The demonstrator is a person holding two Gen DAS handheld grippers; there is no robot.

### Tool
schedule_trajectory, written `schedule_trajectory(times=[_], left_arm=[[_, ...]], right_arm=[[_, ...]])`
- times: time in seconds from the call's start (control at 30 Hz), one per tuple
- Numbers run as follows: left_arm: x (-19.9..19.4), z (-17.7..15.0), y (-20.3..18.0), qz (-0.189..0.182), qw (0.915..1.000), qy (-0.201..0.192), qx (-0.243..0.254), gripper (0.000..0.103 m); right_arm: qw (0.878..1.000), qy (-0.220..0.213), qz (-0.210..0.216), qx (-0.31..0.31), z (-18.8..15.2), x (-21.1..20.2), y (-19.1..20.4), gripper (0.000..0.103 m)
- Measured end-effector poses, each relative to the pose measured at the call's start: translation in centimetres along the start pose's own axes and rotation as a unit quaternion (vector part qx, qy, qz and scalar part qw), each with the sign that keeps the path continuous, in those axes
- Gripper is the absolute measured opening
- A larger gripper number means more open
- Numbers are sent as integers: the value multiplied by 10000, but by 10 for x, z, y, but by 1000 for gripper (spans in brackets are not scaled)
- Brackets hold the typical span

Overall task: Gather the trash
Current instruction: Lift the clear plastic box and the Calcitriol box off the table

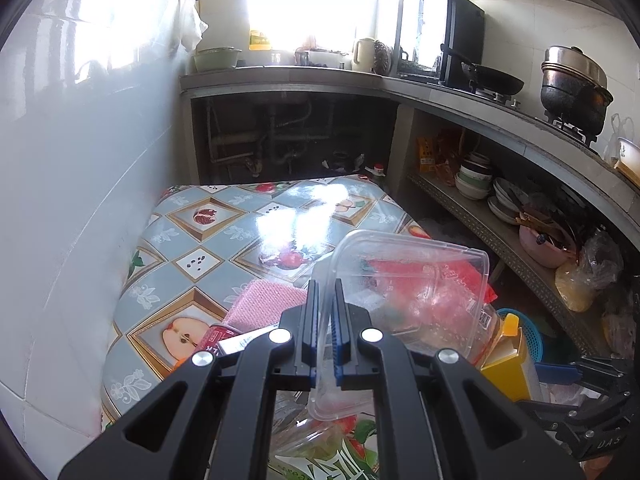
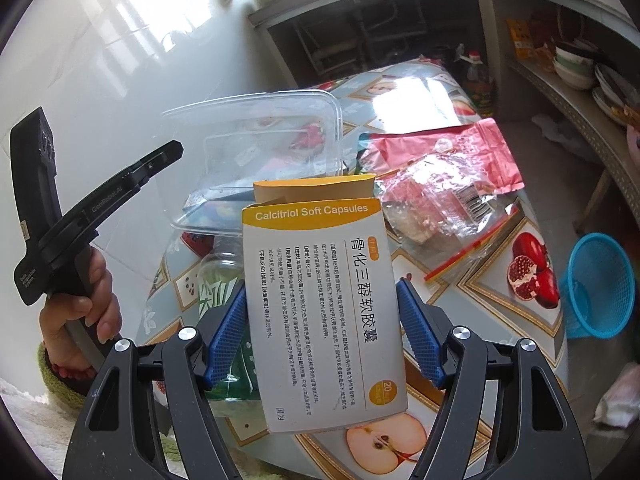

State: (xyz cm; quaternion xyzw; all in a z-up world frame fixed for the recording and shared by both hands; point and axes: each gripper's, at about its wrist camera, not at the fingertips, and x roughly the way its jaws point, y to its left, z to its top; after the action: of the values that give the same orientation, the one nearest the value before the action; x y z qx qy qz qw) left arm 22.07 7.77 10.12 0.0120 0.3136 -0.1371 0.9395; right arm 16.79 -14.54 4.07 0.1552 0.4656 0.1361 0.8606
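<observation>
A fruit-patterned oilcloth table [image 1: 224,240] stood against the white tiled wall of a small kitchen, with bowls stacked on a shelf under the counter. Your left gripper [image 1: 325,312] had its jaws pinched tight on the rim of a clear plastic container [image 1: 404,280], held tilted above the table. Your right gripper [image 2: 322,336] clamped a white and yellow capsule box [image 2: 320,300] between its blue pads [image 2: 226,332], flap open at the top. A red pouch [image 2: 476,148] lay on the table beyond it, and a blue basket [image 2: 600,284] sat on the floor beside the table.
</observation>
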Motion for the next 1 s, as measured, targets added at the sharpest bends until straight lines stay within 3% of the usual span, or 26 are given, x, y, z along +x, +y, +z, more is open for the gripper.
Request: schedule_trajectory(times=[1.0], left_arm=[[-4,5,3,99,9999,-98,-85,5]], right_arm=[[9999,-74,-21,123,-2,-7,-13,69]])
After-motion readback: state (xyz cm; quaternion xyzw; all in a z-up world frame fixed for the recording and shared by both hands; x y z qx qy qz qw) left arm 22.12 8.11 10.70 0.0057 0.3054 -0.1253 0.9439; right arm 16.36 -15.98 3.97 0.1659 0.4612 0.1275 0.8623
